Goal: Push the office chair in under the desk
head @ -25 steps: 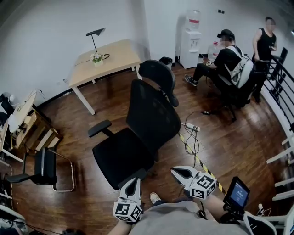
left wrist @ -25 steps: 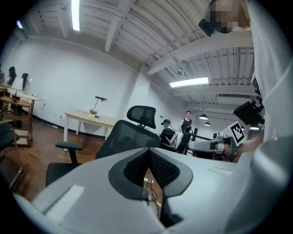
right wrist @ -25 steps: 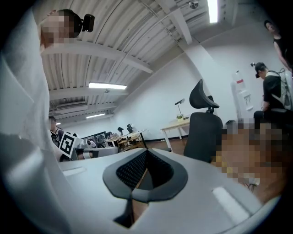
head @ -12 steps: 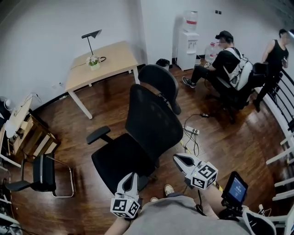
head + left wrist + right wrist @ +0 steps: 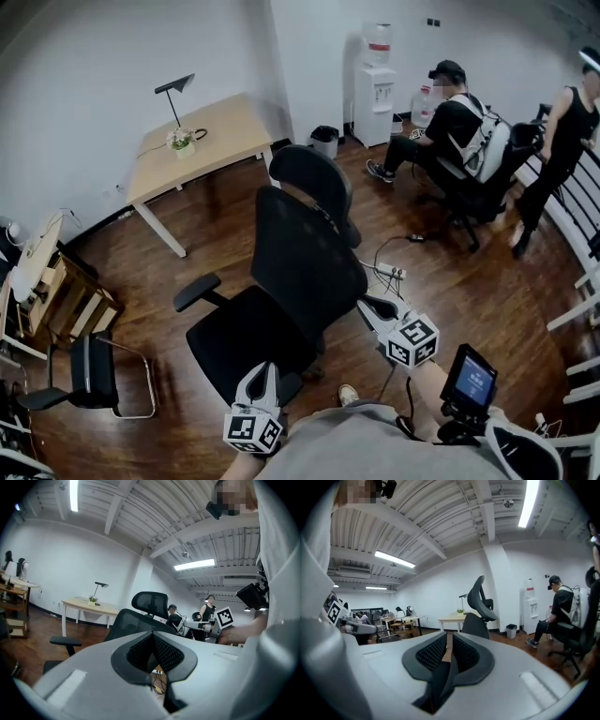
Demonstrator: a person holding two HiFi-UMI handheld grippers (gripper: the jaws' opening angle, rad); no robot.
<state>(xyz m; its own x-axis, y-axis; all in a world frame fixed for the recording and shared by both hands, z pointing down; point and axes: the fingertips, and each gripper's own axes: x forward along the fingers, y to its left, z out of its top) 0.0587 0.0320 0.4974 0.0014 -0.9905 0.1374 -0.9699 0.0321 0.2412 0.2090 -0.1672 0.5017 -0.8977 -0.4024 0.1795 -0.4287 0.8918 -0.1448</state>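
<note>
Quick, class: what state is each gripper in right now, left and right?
Left gripper: closed, nothing between its jaws.
Right gripper: slightly open, jaws have just been opening, nothing between them.

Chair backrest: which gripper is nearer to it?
Right. The right gripper, jaws just opening, nothing between, is beside the backrest; the left gripper is lower, by the seat.

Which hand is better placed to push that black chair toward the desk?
Probably right: the right gripper sits beside the backrest, on the side away from the desk. Its fingers have just been opening, nothing between them.
</note>
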